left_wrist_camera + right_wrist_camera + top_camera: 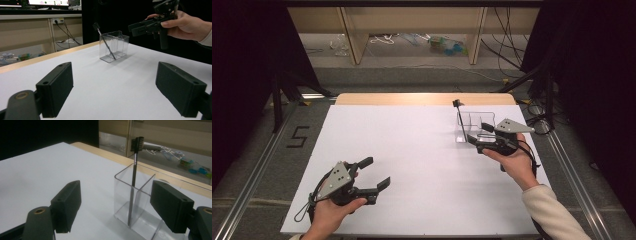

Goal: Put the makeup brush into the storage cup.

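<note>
Far right of table (377,150), clear organizer (475,126) holds brush (458,111) — leaning in its left end compartment, bristle head up above rim. Your right gripper (478,134) hovers just beside organizer, jaws spread, nothing pinched. Left gripper (374,174) near left, jaws spread, idle. Step looks like brush placed, or reach for pickup — can't tell. Next: clear thin walls without tipping. Organizer near right edge; open room left.
</note>
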`<state>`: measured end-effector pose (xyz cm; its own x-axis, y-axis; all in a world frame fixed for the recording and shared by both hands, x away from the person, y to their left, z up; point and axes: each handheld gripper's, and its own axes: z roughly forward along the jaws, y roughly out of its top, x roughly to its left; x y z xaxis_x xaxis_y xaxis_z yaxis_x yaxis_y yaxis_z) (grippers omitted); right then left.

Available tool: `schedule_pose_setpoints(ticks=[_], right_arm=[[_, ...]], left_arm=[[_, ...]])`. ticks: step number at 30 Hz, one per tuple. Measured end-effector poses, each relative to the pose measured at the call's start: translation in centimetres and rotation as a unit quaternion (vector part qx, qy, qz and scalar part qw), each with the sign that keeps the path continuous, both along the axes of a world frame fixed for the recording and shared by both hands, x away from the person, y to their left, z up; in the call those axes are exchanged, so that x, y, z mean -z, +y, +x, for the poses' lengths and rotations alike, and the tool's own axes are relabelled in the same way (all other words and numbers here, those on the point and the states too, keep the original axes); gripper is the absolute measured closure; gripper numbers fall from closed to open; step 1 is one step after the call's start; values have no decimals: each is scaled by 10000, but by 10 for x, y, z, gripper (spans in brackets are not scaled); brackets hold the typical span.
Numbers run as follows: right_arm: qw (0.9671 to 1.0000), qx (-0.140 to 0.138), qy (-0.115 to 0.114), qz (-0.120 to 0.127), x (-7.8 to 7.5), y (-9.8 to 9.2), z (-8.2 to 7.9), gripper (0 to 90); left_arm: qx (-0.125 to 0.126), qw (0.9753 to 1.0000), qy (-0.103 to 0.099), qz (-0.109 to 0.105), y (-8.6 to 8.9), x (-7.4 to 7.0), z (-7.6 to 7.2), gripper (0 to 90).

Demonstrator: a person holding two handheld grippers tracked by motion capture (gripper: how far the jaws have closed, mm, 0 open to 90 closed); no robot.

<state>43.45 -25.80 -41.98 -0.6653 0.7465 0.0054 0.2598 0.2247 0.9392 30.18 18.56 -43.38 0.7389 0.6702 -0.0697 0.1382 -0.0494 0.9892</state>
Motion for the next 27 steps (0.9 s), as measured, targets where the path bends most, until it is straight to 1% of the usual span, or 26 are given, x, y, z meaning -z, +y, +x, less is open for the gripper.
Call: schedule_pose_setpoints(ticks=[1,3,4,7,8,9,11,12,13,15,17,18,19,20,23,25,26,27], right_arm=[[10000,11,9,-34,0,-1,-2,261],[10000,-6,-2,4,0,-2,-4,261],[10000,-8,50,-75,-1,-4,-6,261],[10000,-20,3,-8,1,-6,-10,260],[10000,-63,1,22,1,-7,-12,260],[10000,-31,15,-25,1,-8,-14,259],[10000,-69,-3,26,2,-9,-16,259],[10000,-38,47,-45,2,-11,-18,258],[10000,-42,55,-49,2,-12,-19,258],[10000,-49,3,20,4,-13,-21,257],[10000,-27,35,-8,4,-15,-24,257],[9999,-40,85,-56,4,-17,-25,257],[9999,-73,77,-28,4,-17,-26,257],[9999,-52,98,-84,4,-18,-28,256],[9999,-80,67,-6,6,-18,-31,255],[9999,-113,75,-22,6,-19,-33,254],[9998,-117,120,-74,5,-19,-34,253],[9999,-116,72,-20,6,-19,-35,253]], left_arm=[[1,10000,-2,5,0,0,0,148],[1,10000,0,6,0,0,0,147],[-1,10000,0,6,0,0,0,148],[-4,10000,-3,7,0,0,0,147],[20,10000,-25,-41,-1,1,1,148],[-10,10000,-1,1,0,0,0,148],[-14,10000,1,11,0,0,0,147],[-13,10000,-2,11,0,0,0,147],[-14,10000,-2,9,0,0,0,148],[-15,10000,-1,13,-1,0,0,147],[-17,10000,-3,18,0,0,0,147],[-18,10000,-1,10,-1,0,0,147],[-17,10000,-5,9,0,0,0,147],[13,10000,-29,-37,-1,1,1,146],[2,10000,-23,-37,-1,1,1,146],[-12,10000,-15,-8,0,0,0,146],[0,10000,-29,-29,0,0,1,146],[-18,10000,-11,-7,0,0,0,146]])
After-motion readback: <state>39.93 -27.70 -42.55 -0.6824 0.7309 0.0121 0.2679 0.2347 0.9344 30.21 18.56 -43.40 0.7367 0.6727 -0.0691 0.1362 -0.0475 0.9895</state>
